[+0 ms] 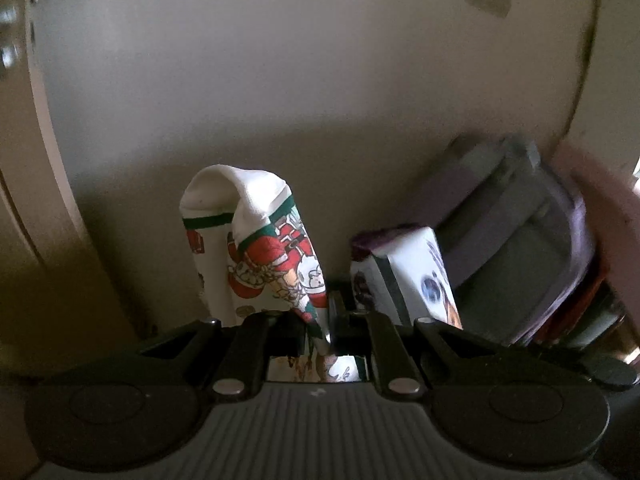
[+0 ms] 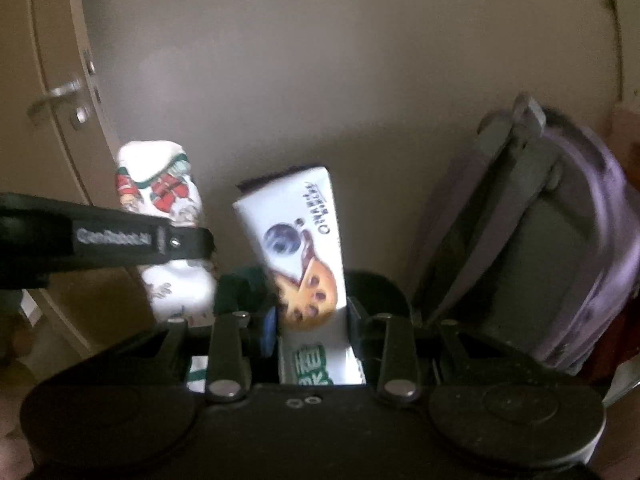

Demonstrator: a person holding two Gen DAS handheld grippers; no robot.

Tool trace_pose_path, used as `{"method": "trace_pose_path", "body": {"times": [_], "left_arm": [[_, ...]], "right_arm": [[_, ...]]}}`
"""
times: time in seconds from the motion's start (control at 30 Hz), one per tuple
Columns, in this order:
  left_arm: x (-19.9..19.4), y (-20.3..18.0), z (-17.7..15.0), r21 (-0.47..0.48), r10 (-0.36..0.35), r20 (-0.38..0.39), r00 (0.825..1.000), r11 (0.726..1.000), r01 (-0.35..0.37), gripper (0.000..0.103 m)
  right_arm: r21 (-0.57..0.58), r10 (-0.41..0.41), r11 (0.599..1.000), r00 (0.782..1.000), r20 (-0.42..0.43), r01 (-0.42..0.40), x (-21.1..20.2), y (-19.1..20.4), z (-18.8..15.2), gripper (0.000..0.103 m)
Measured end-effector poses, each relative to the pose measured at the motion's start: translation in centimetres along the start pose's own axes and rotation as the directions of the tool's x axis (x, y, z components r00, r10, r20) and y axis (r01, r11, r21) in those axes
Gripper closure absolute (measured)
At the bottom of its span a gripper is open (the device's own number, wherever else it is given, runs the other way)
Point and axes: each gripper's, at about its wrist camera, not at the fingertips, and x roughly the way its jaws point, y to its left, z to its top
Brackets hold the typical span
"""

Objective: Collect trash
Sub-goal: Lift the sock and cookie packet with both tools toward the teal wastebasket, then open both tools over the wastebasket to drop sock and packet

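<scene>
At three o'clock the purple backpack (image 2: 560,240) was blurred; the cookie box (image 2: 304,248) bottom was hidden between the fingers.

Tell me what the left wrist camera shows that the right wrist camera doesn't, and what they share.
Only the left wrist view shows the left gripper from behind, its jaws shut on the printed sock. Only the right wrist view shows the door handle, the right gripper clamped on the cookie box, and that box's green lettering. Both views show the sock, the cookie box, the purple and grey backpack and the plain wall.
</scene>
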Motion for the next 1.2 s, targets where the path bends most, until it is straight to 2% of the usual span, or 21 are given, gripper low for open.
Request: {"method": "trace_pose_path", "body": {"times": [0.17, 0.3, 0.4, 0.6, 0.7, 0.8, 0.93, 1.07, 1.2], "left_arm": [[4.3, 1.4, -1.7, 0.006, 0.024, -0.099, 0.995, 1.000, -0.024, 0.092], [6.8, 2.5, -2.8, 0.008, 0.029, -0.184, 0.983, 1.000, -0.028, 0.092], [8.2, 2.5, -3.5, 0.029, 0.053, -0.246, 0.968, 0.998, -0.047, 0.092], [9.9, 2.5, -4.7, 0.037, 0.042, -0.360, 0.932, 0.999, -0.030, 0.092], [10.5, 2.9, -5.4, 0.016, 0.029, -0.399, 0.917, 1.000, -0.024, 0.091], [10.6, 3.2, -5.8, 0.001, 0.008, -0.406, 0.914, 1.000, -0.008, 0.081], [11.0, 3.3, -5.8, -0.001, -0.008, -0.387, 0.922, 1.000, 0.008, 0.075], [9.1, 3.6, -6.5, -0.011, -0.033, -0.361, 0.932, 0.999, 0.031, 0.071], [6.6, 3.9, -6.9, -0.007, -0.032, -0.315, 0.949, 0.999, 0.031, 0.054]], "right_arm": [[-0.048, 0.003, 0.999, 0.997, -0.071, -0.007, 2.9, 0.6, -1.2, 0.070], [-0.101, -0.033, 0.995, 0.993, -0.116, 0.021, 4.6, 1.6, -1.9, 0.069], [-0.137, -0.061, 0.990, 0.986, -0.158, 0.040, 5.6, 1.9, -2.7, 0.068], [-0.201, -0.085, 0.979, 0.972, -0.219, 0.040, 6.2, 2.9, -4.4, 0.062], [-0.272, -0.128, 0.960, 0.965, -0.227, 0.063, 6.1, 3.7, -5.2, 0.061], [-0.295, -0.110, 0.955, 0.964, -0.242, 0.035, 5.4, 4.0, -5.7, 0.049], [-0.363, -0.140, 0.930, 0.967, -0.215, 0.054, 4.6, 4.1, -5.2, 0.047], [-0.346, -0.119, 0.937, 0.972, -0.203, 0.043, 3.1, 3.0, -4.6, 0.045], [-0.328, -0.099, 0.944, 0.978, -0.182, 0.034, 1.1, 2.7, -4.1, 0.045]]}}
